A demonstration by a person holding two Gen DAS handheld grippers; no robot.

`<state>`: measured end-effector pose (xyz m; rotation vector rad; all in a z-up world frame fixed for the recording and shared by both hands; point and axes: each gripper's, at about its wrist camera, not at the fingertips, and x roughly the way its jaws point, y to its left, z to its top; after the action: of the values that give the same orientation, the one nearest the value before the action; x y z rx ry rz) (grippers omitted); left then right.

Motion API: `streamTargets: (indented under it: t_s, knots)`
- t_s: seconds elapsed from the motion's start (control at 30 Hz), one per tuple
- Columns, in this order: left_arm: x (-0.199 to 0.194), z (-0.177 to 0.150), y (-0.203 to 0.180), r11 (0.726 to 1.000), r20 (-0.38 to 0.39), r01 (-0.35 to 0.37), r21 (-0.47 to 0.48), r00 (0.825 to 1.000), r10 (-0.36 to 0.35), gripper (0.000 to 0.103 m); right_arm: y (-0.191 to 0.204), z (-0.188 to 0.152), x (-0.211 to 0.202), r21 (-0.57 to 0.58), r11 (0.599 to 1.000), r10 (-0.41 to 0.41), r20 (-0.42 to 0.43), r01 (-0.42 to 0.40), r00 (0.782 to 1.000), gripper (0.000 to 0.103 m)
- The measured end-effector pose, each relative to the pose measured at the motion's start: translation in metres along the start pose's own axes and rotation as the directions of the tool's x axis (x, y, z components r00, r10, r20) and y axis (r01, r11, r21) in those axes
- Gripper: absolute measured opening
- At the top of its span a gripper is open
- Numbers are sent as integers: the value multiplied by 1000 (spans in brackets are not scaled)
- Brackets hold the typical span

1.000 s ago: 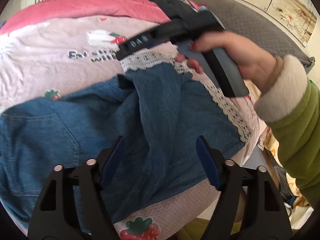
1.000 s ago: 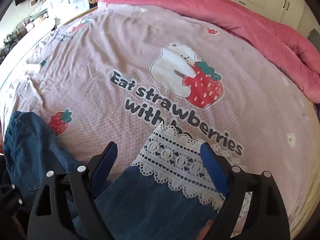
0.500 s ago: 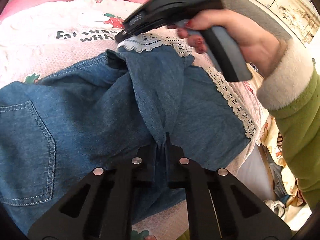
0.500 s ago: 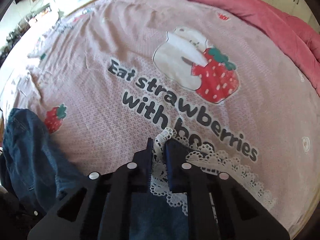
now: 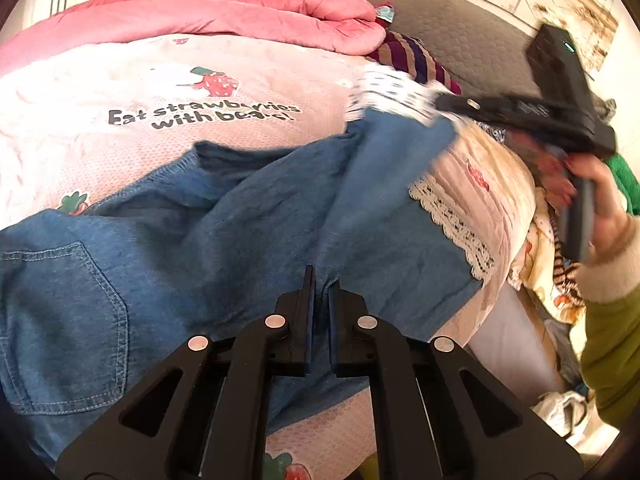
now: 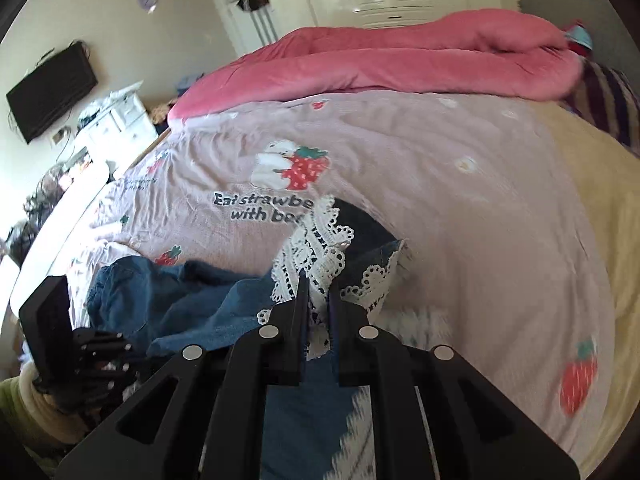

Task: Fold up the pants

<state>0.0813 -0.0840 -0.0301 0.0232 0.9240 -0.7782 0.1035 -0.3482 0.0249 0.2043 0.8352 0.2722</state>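
Blue denim pants with white lace hems lie crumpled on the pink strawberry bedsheet. My left gripper is shut on a fold of denim in the middle of a leg. My right gripper is shut on the white lace hem and holds it lifted above the bed; it also shows in the left wrist view, at the upper right, with the leg stretched up to it. The second lace hem lies on the bed.
A pink quilt is heaped at the far side of the bed. A striped cloth and a grey headboard are at the right. The bed's edge drops off at the right, with clutter below.
Both grippers went from open to shut on the pants. The right gripper then lifted the lace hem up and to the right, pulling the leg taut.
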Motion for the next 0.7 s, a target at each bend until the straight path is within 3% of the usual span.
streamTargets:
  t_s: [0.3, 0.57, 0.7]
  knots:
    - [4, -18, -27, 992, -32, 0, 130, 999, 5, 5, -24, -89, -11, 142, 990, 24, -67, -14, 997, 12]
    - [6, -25, -33, 989, -45, 6, 149, 999, 1, 6, -33, -115, -21, 188, 982, 21, -82, -6, 996, 12]
    - [8, -29, -36, 984, -62, -19, 176, 998, 31, 1, -37, -121, -31, 189, 982, 28, -79, -12, 996, 11]
